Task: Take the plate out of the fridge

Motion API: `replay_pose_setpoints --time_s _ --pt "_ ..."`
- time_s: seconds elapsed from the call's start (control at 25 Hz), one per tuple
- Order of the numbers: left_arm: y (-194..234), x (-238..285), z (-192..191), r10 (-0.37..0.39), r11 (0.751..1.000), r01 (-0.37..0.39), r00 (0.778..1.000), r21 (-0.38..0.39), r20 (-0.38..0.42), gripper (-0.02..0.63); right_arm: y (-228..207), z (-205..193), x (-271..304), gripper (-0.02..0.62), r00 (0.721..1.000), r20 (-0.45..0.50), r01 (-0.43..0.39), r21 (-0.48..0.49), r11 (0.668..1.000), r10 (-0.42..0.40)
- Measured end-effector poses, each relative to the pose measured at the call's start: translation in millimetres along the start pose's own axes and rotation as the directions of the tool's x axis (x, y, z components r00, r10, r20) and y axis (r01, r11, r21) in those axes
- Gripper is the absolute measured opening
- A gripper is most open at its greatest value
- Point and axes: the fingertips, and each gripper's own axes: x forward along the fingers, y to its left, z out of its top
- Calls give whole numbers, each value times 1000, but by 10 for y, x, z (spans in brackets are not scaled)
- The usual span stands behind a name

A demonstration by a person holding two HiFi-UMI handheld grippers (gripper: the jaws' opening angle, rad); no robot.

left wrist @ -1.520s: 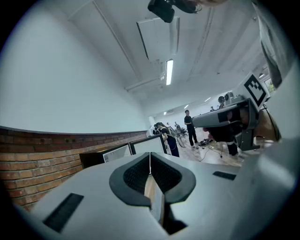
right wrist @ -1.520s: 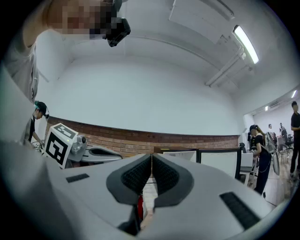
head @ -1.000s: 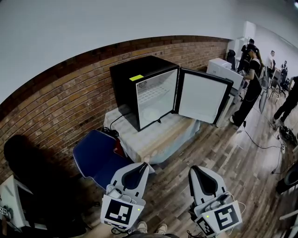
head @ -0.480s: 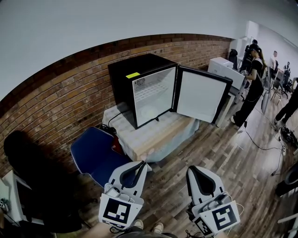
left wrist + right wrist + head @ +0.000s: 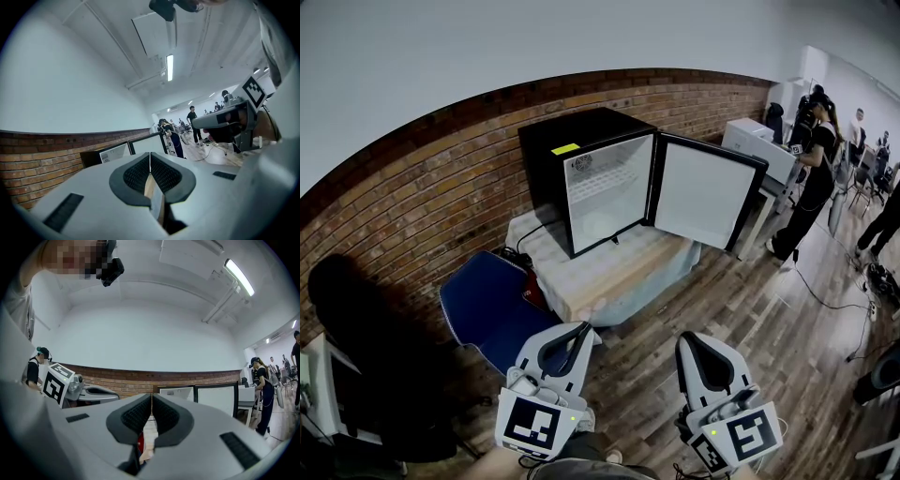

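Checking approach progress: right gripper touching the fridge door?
Apart. Head view: right gripper hangs well short of the open fridge door, wooden floor between them.

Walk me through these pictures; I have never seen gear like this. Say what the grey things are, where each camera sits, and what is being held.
There is no robot here: a person holds a two-jaw hand tool in each hand. The wide picture comes from a camera on the person's head, looking down. The left gripper and right gripper show near its bottom edge. The other two pictures come from cameras riding on those grippers, each looking along its own jaws. Both pairs of jaws are closed, with nothing held between them. Ahead, a black mini fridge stands on a low table against a brick wall, with its door open. The inside looks white, and I cannot make out a plate in it from here. A blue chair stands beside the table.
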Motion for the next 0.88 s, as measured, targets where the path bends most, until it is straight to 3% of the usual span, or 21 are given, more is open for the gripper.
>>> replay_pose_setpoints --time_s 0.44,0.88 --pt "151 248 -136 1 1000 -1 1000 3 13 21 -87 -133 307 31 1000 -4 -9 -9 1000 9" --pt "582 815 -366 -1 1000 1 1000 -15 -3 21 -391 -315 988 31 1000 -31 -6 -1 1000 6"
